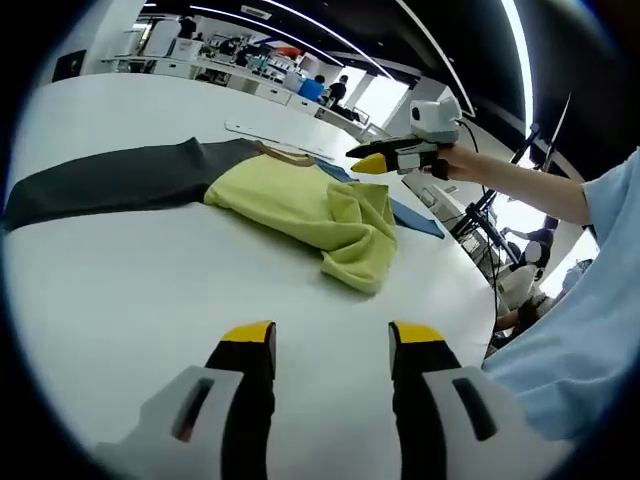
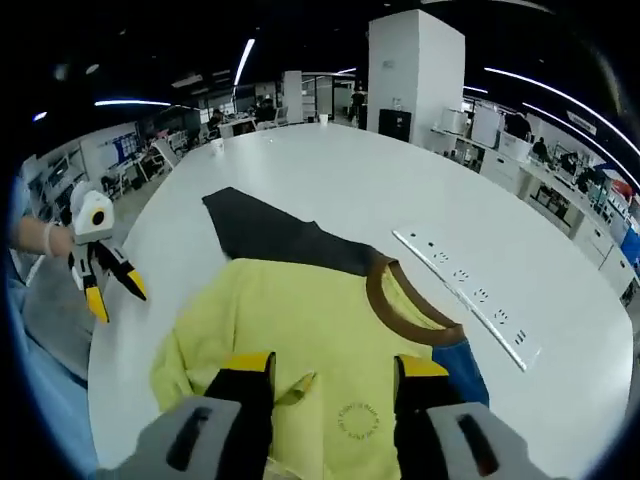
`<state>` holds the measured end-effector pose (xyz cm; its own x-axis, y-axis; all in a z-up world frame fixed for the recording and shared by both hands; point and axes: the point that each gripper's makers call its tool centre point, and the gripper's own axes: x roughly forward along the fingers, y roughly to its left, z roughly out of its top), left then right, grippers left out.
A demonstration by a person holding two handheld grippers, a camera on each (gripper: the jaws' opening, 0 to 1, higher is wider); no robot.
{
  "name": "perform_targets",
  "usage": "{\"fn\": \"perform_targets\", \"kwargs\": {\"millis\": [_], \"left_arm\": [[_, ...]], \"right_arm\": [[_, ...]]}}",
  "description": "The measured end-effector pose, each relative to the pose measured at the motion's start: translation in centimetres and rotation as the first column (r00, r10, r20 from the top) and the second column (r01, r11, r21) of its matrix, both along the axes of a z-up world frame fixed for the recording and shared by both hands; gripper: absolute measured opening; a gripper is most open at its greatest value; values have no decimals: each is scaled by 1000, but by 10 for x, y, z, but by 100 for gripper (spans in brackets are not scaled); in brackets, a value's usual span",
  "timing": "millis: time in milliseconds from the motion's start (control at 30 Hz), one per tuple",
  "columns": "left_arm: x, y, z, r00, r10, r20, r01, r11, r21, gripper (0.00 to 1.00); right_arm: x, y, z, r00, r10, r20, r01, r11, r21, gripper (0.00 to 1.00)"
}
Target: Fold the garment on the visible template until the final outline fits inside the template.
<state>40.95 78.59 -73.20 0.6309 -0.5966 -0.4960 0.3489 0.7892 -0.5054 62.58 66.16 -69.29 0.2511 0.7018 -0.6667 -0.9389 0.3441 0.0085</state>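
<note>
The yellow shirt (image 2: 300,330) is lying on the white surface (image 1: 150,290), partly over a blue template (image 1: 418,220) and beside a dark garment (image 1: 110,180), its brown collar (image 2: 400,300) pointing away from the person. The right tool (image 2: 335,370) is hovering directly over the shirt's body, jaws spread apart and holding nothing. The left tool (image 1: 330,345) is hanging back over bare surface, jaws likewise apart and empty, with the shirt's bunched sleeve (image 1: 360,245) lying ahead of it. Judging by this, the right tool is the nearer one
</note>
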Motion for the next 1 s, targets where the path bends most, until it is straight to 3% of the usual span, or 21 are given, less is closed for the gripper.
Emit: {"fn": "perform_targets", "kwargs": {"millis": [167,367,633,1000], "left_arm": [[-1,-4,0,1000,-18,-1,18,1000,4,42],[-2,-8,0,1000,-30,-3,30,1000,3,42],[-1,-17,1,999,-53,-6,53,999,-4,41],[-3,-35,7,995,-98,-1,98,995,-25,41]], "right_arm": [[-12,-11,9,1000,-11,13,11,998,56,66],[-33,-29,20,999,-7,36,4,996,85,68],[-66,-56,14,998,1,65,-5,998,56,43],[-86,-69,-10,997,-59,40,57,997,46,38]]}}
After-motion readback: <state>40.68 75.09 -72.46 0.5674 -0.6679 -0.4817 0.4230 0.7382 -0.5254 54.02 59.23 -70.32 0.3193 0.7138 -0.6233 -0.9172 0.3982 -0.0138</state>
